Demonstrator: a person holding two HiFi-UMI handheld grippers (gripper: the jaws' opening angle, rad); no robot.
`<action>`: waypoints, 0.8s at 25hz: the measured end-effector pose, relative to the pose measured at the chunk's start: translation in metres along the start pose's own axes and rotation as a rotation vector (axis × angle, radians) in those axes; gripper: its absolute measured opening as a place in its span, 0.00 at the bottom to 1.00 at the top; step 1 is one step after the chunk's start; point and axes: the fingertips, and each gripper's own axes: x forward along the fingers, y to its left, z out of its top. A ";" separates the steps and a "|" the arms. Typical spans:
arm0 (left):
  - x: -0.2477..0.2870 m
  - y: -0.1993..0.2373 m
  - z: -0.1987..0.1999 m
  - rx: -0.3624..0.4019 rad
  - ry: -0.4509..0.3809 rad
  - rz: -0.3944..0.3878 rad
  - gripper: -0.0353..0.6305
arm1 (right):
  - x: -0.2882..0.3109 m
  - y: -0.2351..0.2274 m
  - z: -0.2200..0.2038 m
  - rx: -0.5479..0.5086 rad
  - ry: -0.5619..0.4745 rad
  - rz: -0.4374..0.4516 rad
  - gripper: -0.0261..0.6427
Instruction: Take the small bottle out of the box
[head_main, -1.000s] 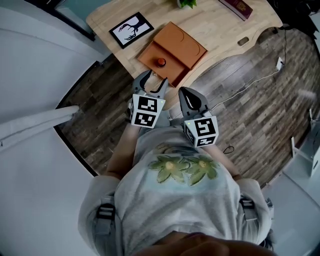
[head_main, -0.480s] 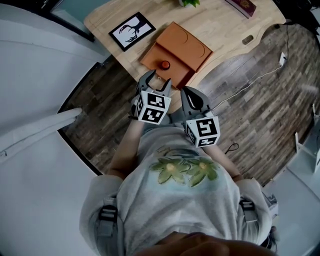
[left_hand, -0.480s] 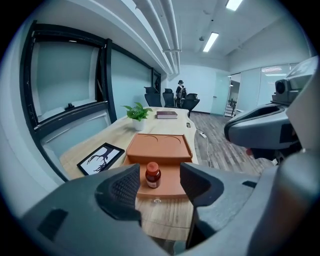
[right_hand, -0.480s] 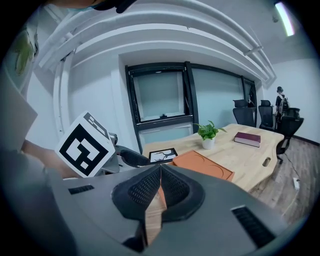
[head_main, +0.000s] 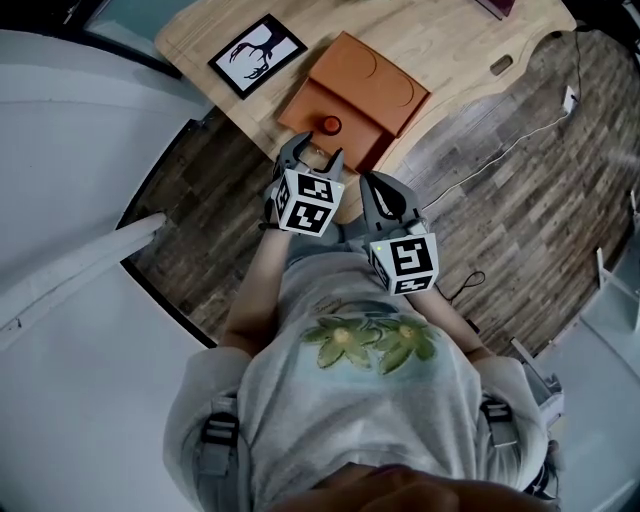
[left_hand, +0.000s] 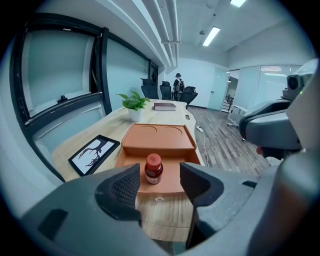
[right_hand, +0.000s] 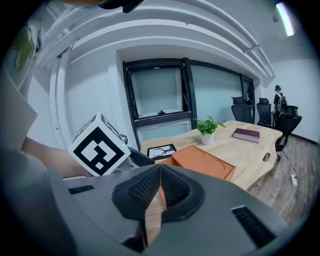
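The left gripper (head_main: 310, 156) has its jaws wide apart and holds nothing. In the left gripper view the small bottle (left_hand: 153, 168) shows through the gap of this gripper (left_hand: 160, 182), but it stands farther away and no jaw touches it. The right gripper (head_main: 379, 187), at 4 o'clock from the left one, has its jaws pressed together with nothing between them, as the right gripper view (right_hand: 159, 187) shows.

The small bottle (head_main: 330, 125) stands upright, with a red cap and a dark body. It is in the lower tray of the open orange box (head_main: 372, 88), at 12 o'clock just beyond the left fingertips. The box lies on the wooden table (head_main: 440, 42) near its edge, and a framed picture (head_main: 258, 53) lies at 10 o'clock from the box.
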 end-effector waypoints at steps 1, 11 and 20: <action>0.003 0.001 -0.001 -0.001 0.007 -0.005 0.40 | 0.001 0.001 -0.002 0.003 0.005 0.002 0.05; 0.032 0.011 -0.013 -0.021 0.071 -0.034 0.40 | 0.014 -0.003 -0.005 0.013 0.026 -0.001 0.05; 0.056 0.013 -0.024 -0.017 0.131 -0.057 0.40 | 0.017 -0.005 -0.006 0.012 0.036 0.002 0.05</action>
